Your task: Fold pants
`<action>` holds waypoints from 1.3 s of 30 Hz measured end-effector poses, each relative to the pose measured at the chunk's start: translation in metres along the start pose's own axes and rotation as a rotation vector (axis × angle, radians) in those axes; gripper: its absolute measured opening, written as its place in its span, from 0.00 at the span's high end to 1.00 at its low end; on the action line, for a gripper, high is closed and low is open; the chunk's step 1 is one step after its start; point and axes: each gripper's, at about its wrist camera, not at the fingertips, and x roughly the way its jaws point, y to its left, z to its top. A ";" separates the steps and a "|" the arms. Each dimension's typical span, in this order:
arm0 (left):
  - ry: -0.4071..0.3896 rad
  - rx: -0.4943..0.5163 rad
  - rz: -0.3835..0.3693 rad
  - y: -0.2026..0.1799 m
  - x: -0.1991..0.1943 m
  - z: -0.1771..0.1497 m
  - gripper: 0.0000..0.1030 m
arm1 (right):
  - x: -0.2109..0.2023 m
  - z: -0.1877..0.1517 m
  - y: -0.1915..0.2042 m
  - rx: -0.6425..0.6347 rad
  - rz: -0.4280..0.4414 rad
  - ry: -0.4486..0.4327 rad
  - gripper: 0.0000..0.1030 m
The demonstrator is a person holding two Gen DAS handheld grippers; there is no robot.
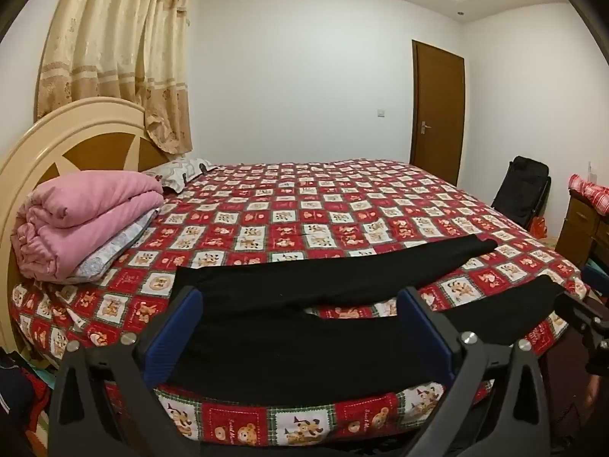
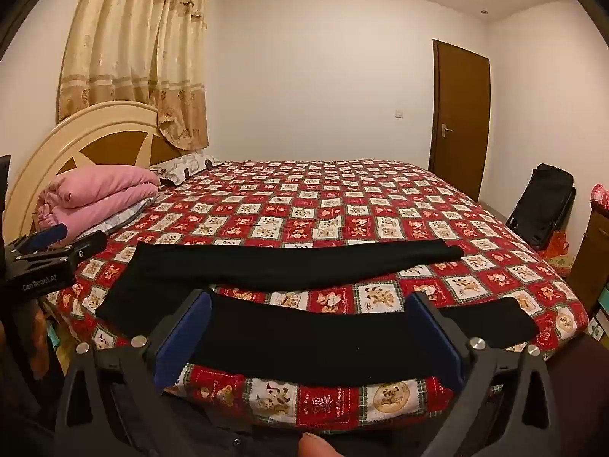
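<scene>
Black pants [image 1: 289, 327] spread flat on the bed [image 1: 342, 205], near its front edge, in the lower middle of both frames; two legs stretched toward the right, lying apart. Left tongs [image 1: 300, 327] released, blue pads wide apart, hovering above the waist part, gripping nothing. Right tongs [image 2: 312, 331] also released, above the nearer leg, not pressing on it. Pink blanket [image 2: 102, 194] folded at middle left by the headboard [image 2: 95, 129]. Curtain [image 1: 118, 45] at upper left, brown door [image 2: 458, 118] at right.
</scene>
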 end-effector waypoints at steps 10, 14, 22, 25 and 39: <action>-0.024 0.011 0.007 -0.003 -0.002 0.000 0.00 | 0.013 -0.008 -0.002 0.011 -0.016 0.033 0.01; -0.033 0.015 0.004 -0.003 -0.002 0.001 0.00 | 0.018 -0.010 -0.007 0.015 -0.013 0.048 0.01; -0.037 0.024 0.006 -0.005 -0.004 -0.001 0.00 | 0.022 -0.011 -0.010 0.035 -0.006 0.071 0.01; -0.037 0.025 0.006 -0.006 -0.005 -0.001 0.00 | 0.023 -0.011 -0.010 0.038 0.000 0.077 0.01; -0.033 0.028 0.004 -0.011 -0.004 0.000 0.00 | 0.026 -0.013 -0.009 0.035 -0.001 0.086 0.01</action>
